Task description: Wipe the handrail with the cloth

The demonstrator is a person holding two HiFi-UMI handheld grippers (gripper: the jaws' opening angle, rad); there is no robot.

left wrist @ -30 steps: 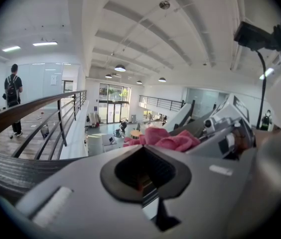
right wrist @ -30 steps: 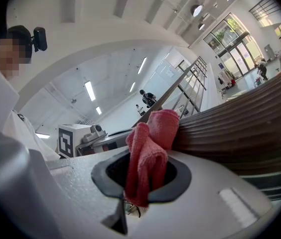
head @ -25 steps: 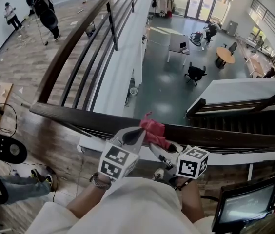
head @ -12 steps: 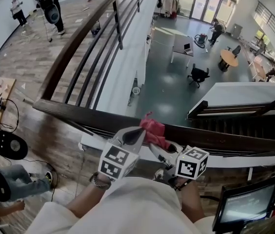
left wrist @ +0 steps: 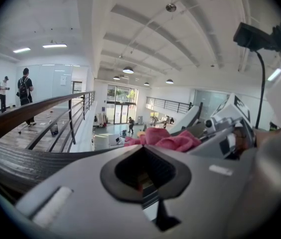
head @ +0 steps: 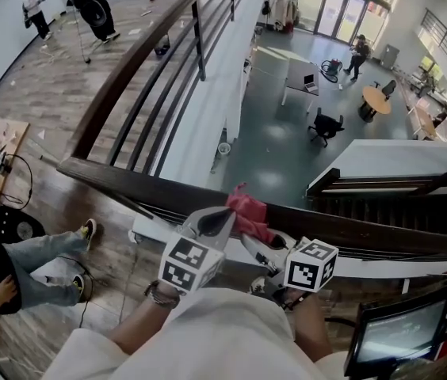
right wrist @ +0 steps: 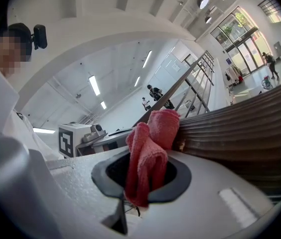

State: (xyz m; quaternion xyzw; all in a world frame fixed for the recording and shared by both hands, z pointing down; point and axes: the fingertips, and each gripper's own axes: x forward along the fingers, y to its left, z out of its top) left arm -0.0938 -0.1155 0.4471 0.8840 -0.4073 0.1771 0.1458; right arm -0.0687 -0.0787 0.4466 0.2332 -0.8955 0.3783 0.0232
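Bright, even indoor light is coming from long ceiling strip lamps (right wrist: pixel 94 85) and tall glass entrance doors (head: pixel 330 10). The glossy grey lower floor (head: pixel 275 153) is throwing pale glare. Both gripper views are curving into black corners; the crumpled pink-red cloth (right wrist: pixel 148 153) is showing sharp, while the dark brown wooden handrail (left wrist: pixel 26 156) is smearing softly.

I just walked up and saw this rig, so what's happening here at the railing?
A person is at the dark wooden handrail with a gripper in each hand. The right gripper is shut on a pink cloth, which lies against the rail. The left gripper is shut too, its tip beside the cloth.
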